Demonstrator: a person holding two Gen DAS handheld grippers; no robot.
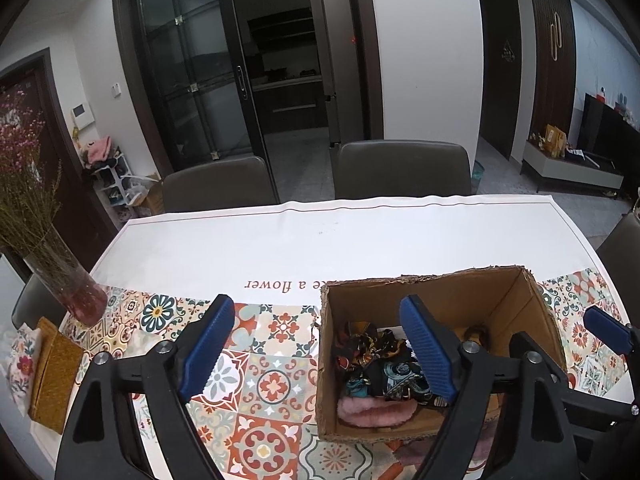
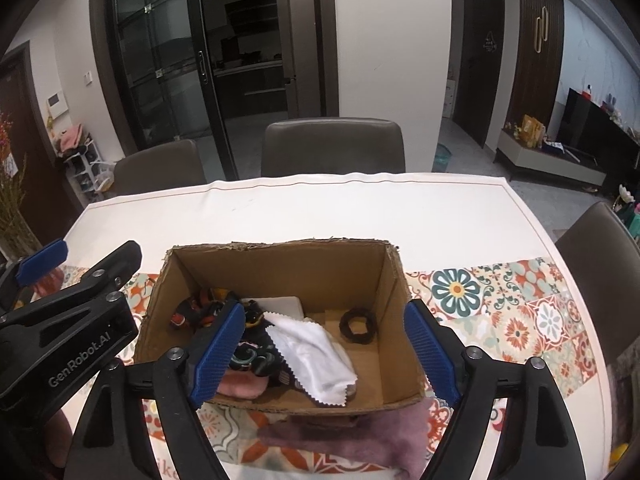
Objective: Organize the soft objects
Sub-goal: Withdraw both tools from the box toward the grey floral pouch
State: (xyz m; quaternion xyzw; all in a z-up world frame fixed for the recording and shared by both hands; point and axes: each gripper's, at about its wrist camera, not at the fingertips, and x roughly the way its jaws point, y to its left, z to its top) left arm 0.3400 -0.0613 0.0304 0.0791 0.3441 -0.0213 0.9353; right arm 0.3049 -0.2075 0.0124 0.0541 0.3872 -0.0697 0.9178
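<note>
**Both Tongs Released Above the Cardboard Box**

The cardboard box [image 2: 280, 256] stood open-topped on the patterned strip of the cloth that covered the worktop [image 1: 320, 236], toward the near edge and right of the worktop's middle.

Contents of the box:
- A white cloth [image 2: 316, 356] with zigzag-cut edges lay near the middle, draped toward the near wall.
- A bundle of dark patterned scrunchies [image 1: 372, 360] lay against the left wall.
- A pink fluffy item [image 1: 372, 412] lay in the near left corner, partly under the scrunchies.
- A dark ring-shaped hair tie [image 2: 358, 326] lay flat on the bare box floor, toward the right wall and apart from the white cloth.

A mauve fuzzy cloth [image 2: 360, 436] lay on the worktop outside the box, touching its near wall.

The left tongs [image 1: 316, 348] were released, with the jaws spread wide. One jaw stood over the patterned cloth to the left of the box and the other over the box interior. Nothing was gripped between them.

The right tongs [image 2: 324, 356] were likewise released and spread wide. The left jaw stood over the scrunchies and the right jaw outside the right wall of the box. The white cloth lay below and between the jaws, with no pad pressing on it.

A glass vase [image 1: 68, 284] of dried flowers stood near the left edge of the worktop.
</note>
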